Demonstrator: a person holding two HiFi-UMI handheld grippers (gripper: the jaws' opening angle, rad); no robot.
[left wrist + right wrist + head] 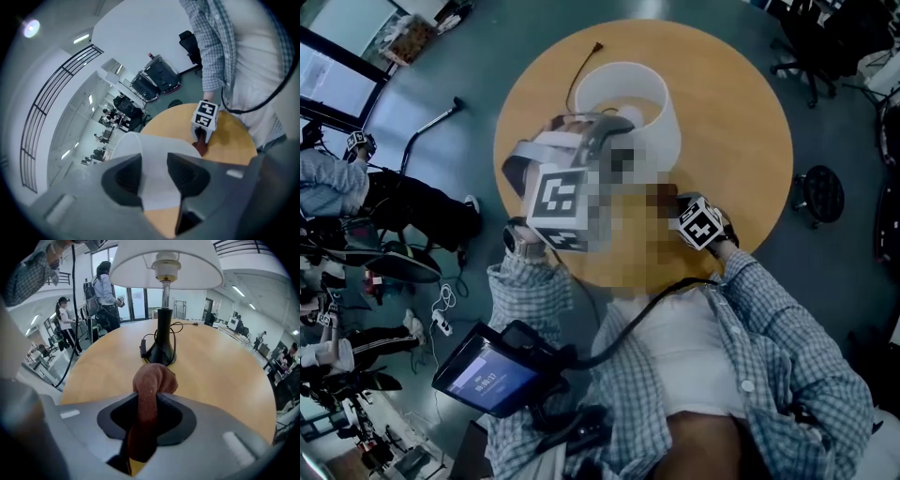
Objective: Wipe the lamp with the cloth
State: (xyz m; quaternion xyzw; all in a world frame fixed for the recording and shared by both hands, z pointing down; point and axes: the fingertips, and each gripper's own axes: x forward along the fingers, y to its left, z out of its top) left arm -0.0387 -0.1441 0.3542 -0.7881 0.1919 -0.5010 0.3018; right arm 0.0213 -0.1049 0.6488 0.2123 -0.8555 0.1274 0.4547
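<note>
A lamp with a white shade (652, 94) stands on a round wooden table (741, 122). Its black base (161, 350) and stem rise under the shade (166, 263) in the right gripper view. My left gripper (609, 127) reaches to the shade's near left side. Its jaws (154, 173) stand apart, with the shade wall (159, 159) showing in the gap. I cannot tell whether they touch it. My right gripper (147, 416) is shut on a rust-brown cloth (152, 380), held low over the table in front of the lamp base. The cloth (200, 147) also hangs below the right gripper's marker cube (205, 119).
The lamp's black cord (581, 66) trails off the table's far edge. A round stool (818, 192) and office chairs stand to the right. People sit at the left (337, 178). A tablet (487, 375) hangs at my chest.
</note>
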